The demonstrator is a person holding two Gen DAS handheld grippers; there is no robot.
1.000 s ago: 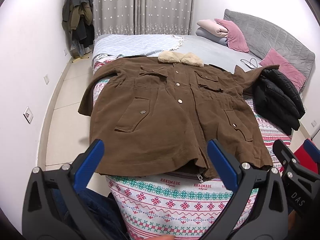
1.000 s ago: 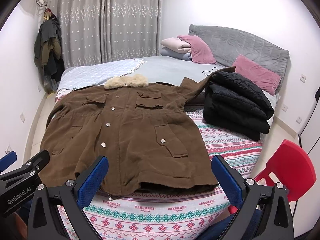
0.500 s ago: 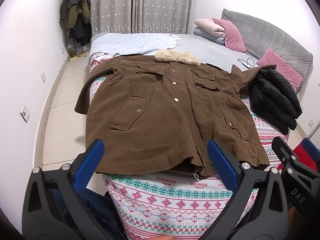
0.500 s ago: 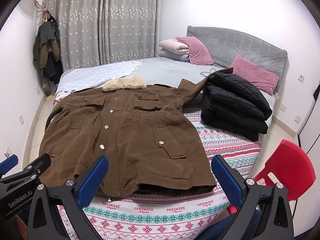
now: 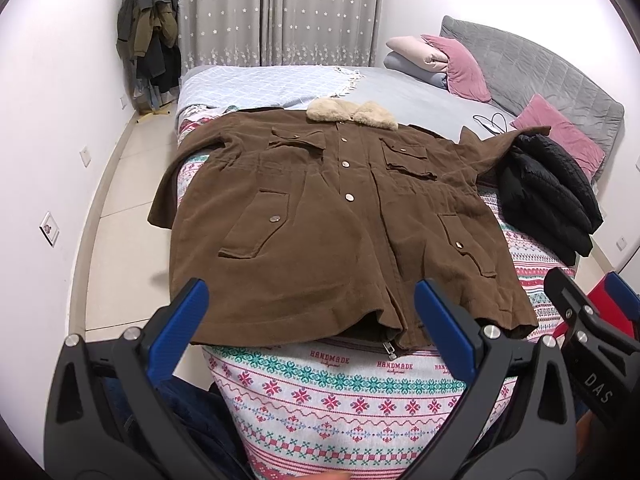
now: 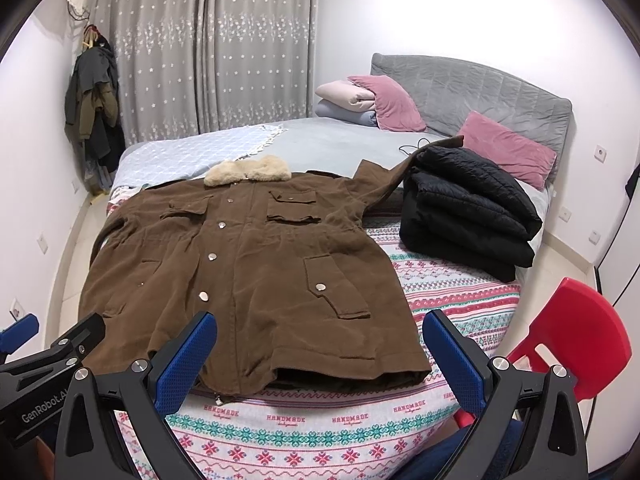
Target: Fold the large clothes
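A large brown coat (image 5: 332,224) with a beige fur collar (image 5: 352,111) lies flat, front up, on the patterned bedspread (image 5: 332,392); it also shows in the right wrist view (image 6: 248,272). Its left sleeve hangs over the bed's left edge. Its right sleeve runs under a folded black jacket (image 6: 468,208). My left gripper (image 5: 312,320) is open and empty, just short of the coat's hem. My right gripper (image 6: 320,352) is open and empty, also near the hem, to the right of the left one.
A folded black jacket (image 5: 548,188) lies on the bed's right side. Pink pillows (image 6: 504,148) and folded bedding (image 6: 348,100) sit by the grey headboard. A red plastic chair (image 6: 568,332) stands right of the bed. Clothes hang on a rack (image 5: 150,36) in the far left corner.
Both grippers have drawn back and risen slightly, so the coat sits a little farther off. The coat has not moved and both grippers stay open.
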